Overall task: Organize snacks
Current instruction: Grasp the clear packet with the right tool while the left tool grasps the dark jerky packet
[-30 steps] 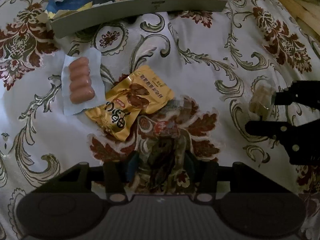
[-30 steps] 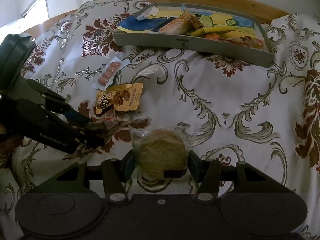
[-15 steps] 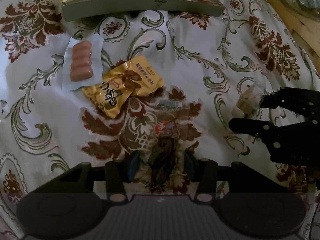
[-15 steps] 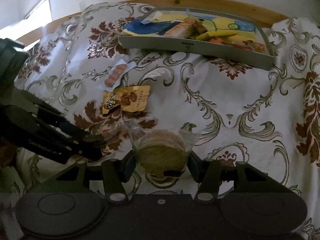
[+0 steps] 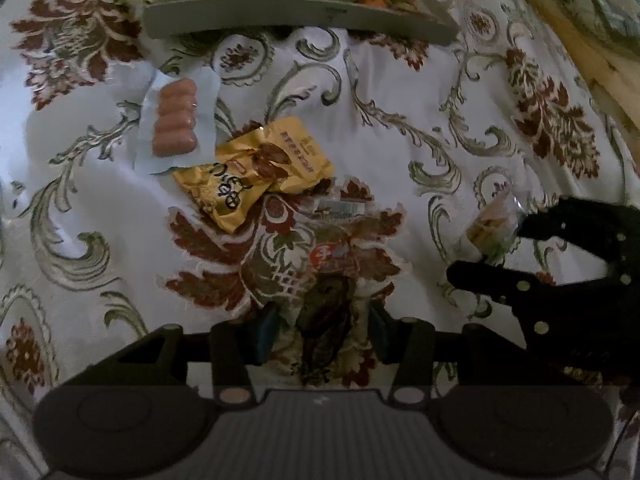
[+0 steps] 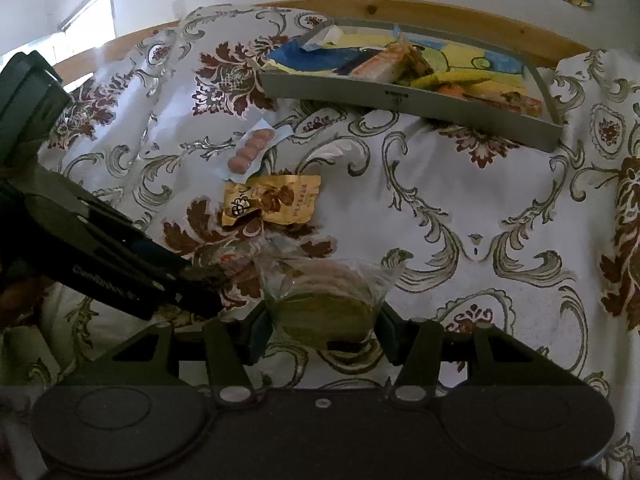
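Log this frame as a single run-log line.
left gripper: shut on dark clear-wrapped snack | right gripper: shut on round cake in clear bag | loose: gold packet, sausage pack | grey tray: part-filled

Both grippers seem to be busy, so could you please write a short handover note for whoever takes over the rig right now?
Left gripper: shut on a dark snack packet, low over the bedspread.
Right gripper: shut on a clear bag of round crackers.
Grey tray at the far side already holds several snacks.
Loose on the bedspread: sausage pack and gold packet, lying next to each other.
Left to do: put both held packets in the tray, then fetch the sausage pack and gold packet.
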### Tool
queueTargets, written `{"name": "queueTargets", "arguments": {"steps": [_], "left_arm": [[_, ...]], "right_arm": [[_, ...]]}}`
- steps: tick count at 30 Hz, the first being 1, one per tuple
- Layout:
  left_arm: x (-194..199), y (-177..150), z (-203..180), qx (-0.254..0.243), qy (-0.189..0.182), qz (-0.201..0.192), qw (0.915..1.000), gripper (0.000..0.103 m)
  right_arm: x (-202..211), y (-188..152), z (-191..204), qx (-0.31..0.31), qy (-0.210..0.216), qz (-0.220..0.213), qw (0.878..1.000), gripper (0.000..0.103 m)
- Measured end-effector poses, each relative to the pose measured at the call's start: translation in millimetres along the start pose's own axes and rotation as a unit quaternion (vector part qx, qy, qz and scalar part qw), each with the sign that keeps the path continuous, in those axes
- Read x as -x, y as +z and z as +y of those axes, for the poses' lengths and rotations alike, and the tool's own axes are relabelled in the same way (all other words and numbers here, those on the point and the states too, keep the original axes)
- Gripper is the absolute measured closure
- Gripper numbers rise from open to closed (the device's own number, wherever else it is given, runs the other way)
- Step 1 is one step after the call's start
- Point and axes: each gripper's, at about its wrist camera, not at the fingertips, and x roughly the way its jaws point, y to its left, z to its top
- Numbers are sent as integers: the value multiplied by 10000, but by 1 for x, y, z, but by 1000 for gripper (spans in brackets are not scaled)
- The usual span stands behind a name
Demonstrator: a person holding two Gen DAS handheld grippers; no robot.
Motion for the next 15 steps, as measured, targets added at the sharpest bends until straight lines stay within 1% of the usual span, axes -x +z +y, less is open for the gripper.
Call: {"name": "queueTargets", "arguments": {"steps": [8, 12, 15], "left_arm": [[21, -3, 10, 397, 48, -288, 9988, 54], [26, -1, 11, 408, 127, -505, 9978, 54], [26, -1, 10, 377, 173, -534, 9977, 54]], "right_arm": [[7, -2, 1, -116, -13, -60, 9999, 47], [10, 4, 3, -103, 26, -191, 9998, 47], [8, 7, 3, -110, 37, -220, 9997, 47]]}}
